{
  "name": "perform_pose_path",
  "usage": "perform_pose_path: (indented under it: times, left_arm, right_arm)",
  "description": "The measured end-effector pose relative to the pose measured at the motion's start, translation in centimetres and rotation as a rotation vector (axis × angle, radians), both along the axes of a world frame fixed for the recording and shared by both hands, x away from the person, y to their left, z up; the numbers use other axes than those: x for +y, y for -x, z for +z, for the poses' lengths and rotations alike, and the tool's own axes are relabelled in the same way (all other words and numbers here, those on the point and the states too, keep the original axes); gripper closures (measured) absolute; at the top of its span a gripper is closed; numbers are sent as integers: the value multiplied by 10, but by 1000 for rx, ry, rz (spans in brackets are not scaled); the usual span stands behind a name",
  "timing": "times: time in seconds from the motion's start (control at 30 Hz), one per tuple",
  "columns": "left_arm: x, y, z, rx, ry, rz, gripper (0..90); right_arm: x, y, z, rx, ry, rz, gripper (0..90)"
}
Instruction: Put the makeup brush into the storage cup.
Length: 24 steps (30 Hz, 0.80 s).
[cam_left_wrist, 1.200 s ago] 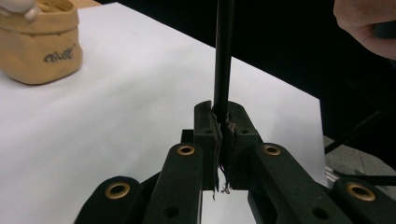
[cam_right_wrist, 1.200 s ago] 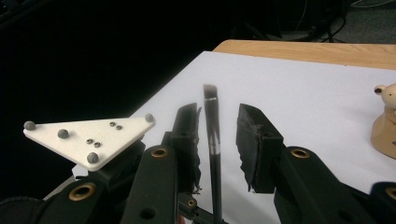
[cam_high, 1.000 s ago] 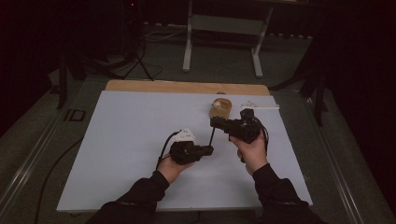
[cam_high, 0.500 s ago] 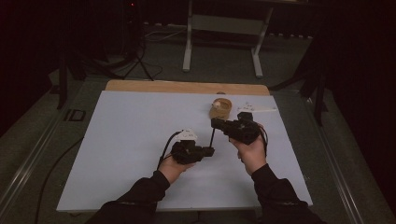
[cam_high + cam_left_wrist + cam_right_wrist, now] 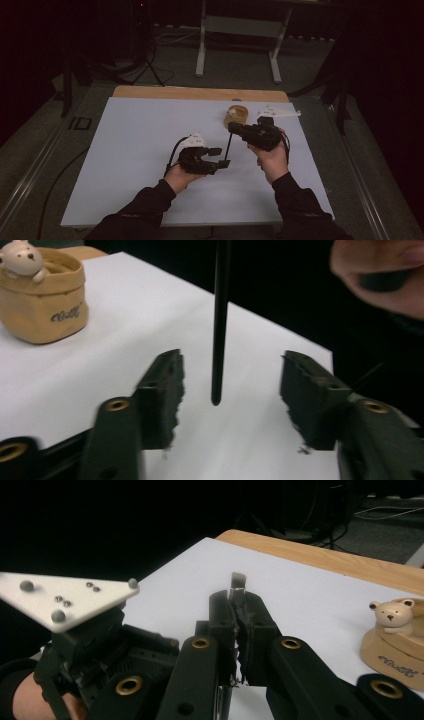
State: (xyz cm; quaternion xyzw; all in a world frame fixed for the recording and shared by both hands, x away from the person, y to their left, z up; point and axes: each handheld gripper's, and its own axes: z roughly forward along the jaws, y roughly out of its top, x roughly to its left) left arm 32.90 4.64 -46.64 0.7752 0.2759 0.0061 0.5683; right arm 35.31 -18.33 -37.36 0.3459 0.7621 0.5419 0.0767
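In the high view, the right gripper (image 5: 234, 128) sits at about two o'clock from the table's middle, clenched on the upper end of a thin black rod (image 5: 228, 148) that slants down toward seven o'clock. The left gripper (image 5: 223, 156) lies near the centre of the white table (image 5: 125, 150), its tips reaching toward three o'clock, right at the rod's lower end. A tan holder (image 5: 236, 116) stands at twelve o'clock from the right gripper, close to the far wooden edge.

In the left gripper view, that gripper's jaws stand released and wide apart, one at nine o'clock and one at three o'clock of the rod (image 5: 220, 325). The rod hangs from twelve o'clock with its rounded tip between them, touching neither. The holder (image 5: 42, 305), a soft fabric cup with a small bear figure (image 5: 20, 257) at its rim, sits at ten o'clock. The other hand (image 5: 380, 275) shows at two o'clock.

In the right gripper view, the jaws are pinched tight on the rod (image 5: 237, 586), whose squared end pokes out just above them at twelve o'clock. The holder (image 5: 395, 650) with its bear (image 5: 393, 615) rests at four o'clock, and the left gripper's grey plate (image 5: 70, 600) lies at nine o'clock.

I judge the work to be a handover at its midpoint: the rod is lifted and brought between the open jaws, but the left gripper has not yet closed, and the right has not let go.
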Motion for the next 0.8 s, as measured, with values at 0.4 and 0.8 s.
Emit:
perform_pose_path:
  times: [0.4,0.8]
  left_arm:
    - [9,6,1,-67,-46,-38,10]
    - [41,17,-2,-108,-38,-50,10]
  right_arm:
    - [-11,-8,0,-11,12,21,856]
    - [-29,-13,-5,-98,34,48,855]
